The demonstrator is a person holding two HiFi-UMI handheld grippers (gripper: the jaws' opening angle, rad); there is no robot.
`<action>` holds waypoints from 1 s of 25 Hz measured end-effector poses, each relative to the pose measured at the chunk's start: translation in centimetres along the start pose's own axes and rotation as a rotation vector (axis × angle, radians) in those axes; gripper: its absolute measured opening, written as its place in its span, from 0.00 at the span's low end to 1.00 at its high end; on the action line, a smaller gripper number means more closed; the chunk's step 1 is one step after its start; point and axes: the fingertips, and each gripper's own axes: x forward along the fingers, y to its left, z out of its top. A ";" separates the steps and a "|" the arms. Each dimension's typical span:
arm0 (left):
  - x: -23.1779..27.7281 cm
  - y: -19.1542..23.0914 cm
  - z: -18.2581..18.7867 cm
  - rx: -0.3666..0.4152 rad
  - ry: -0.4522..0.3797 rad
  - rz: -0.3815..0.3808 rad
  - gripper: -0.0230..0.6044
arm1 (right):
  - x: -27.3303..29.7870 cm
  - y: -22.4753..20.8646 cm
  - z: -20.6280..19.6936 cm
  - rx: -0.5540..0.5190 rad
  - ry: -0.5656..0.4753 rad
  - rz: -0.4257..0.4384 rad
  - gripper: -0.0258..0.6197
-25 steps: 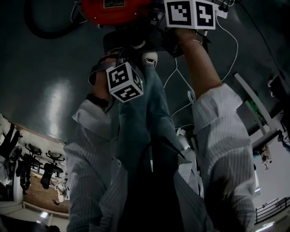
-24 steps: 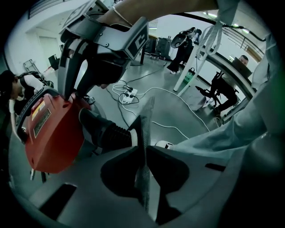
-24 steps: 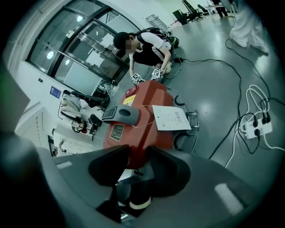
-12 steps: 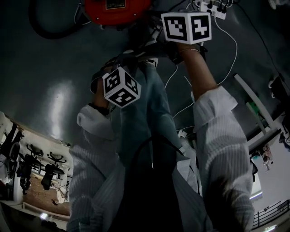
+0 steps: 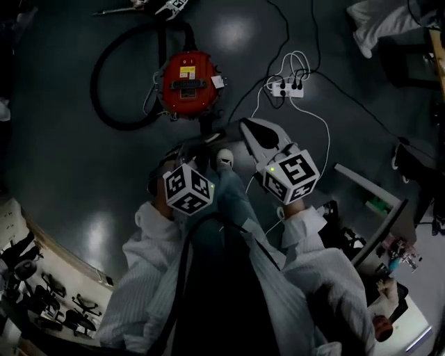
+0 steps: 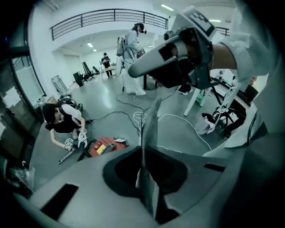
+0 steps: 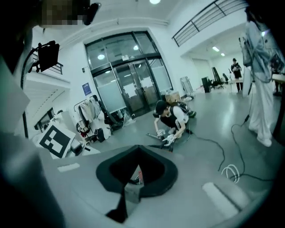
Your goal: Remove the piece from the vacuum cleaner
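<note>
The red vacuum cleaner (image 5: 184,80) stands on the dark floor, its black hose (image 5: 111,90) looping to its left; it also shows small in the left gripper view (image 6: 104,146). Both grippers hang above the floor, apart from it. My right gripper (image 5: 249,128) points its white fingers up-left, shut with nothing between them (image 7: 133,182). My left gripper (image 6: 156,104) has its jaws pressed together, also empty; in the head view mainly its marker cube (image 5: 188,188) shows. No loose piece is in either grip.
A white power strip (image 5: 285,87) with cables lies right of the vacuum. Another person crouches on the floor beyond it (image 6: 62,122) with grippers of their own (image 5: 167,7). A table frame (image 5: 375,201) stands at the right.
The vacuum cleaner, at the top edge before, now lies farther off and in full view. Both grippers have drawn back from it toward my body.
</note>
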 end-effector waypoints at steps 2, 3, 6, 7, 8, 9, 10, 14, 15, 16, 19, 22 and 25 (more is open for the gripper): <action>-4.1 0.6 2.4 -0.031 -0.029 0.040 0.08 | -3.4 1.9 4.3 -0.058 -0.061 -0.039 0.04; -6.0 0.8 3.6 -0.052 -0.050 0.052 0.08 | -4.8 2.8 6.0 -0.091 -0.081 -0.062 0.04; -10.7 1.1 6.4 -0.110 -0.122 0.085 0.08 | -7.9 5.2 9.6 -0.154 -0.130 -0.120 0.04; -11.9 1.2 7.1 -0.125 -0.143 0.099 0.08 | -8.6 6.0 10.5 -0.153 -0.156 -0.123 0.04; -13.0 1.3 7.8 -0.137 -0.163 0.114 0.08 | -9.2 6.8 11.4 -0.147 -0.181 -0.119 0.04; -14.0 1.3 8.5 -0.145 -0.183 0.127 0.08 | -9.7 7.6 12.0 -0.142 -0.200 -0.113 0.04; -14.8 1.2 9.3 -0.147 -0.202 0.137 0.08 | -10.1 8.3 12.4 -0.143 -0.210 -0.106 0.04; -16.4 1.2 11.0 -0.134 -0.245 0.165 0.08 | -10.6 9.8 12.7 -0.151 -0.214 -0.080 0.04; -16.5 1.3 11.2 -0.128 -0.249 0.171 0.08 | -10.5 9.8 12.7 -0.147 -0.214 -0.076 0.04; -16.7 1.6 11.3 -0.122 -0.252 0.177 0.08 | -10.4 9.8 12.8 -0.144 -0.215 -0.075 0.04; -17.2 2.1 11.6 -0.110 -0.249 0.195 0.08 | -10.4 9.8 13.3 -0.143 -0.223 -0.069 0.04; -17.5 2.5 11.5 -0.109 -0.246 0.205 0.08 | -10.5 9.8 13.8 -0.151 -0.233 -0.071 0.04; -17.8 2.5 11.5 -0.111 -0.249 0.201 0.08 | -10.3 9.9 13.9 -0.152 -0.231 -0.066 0.04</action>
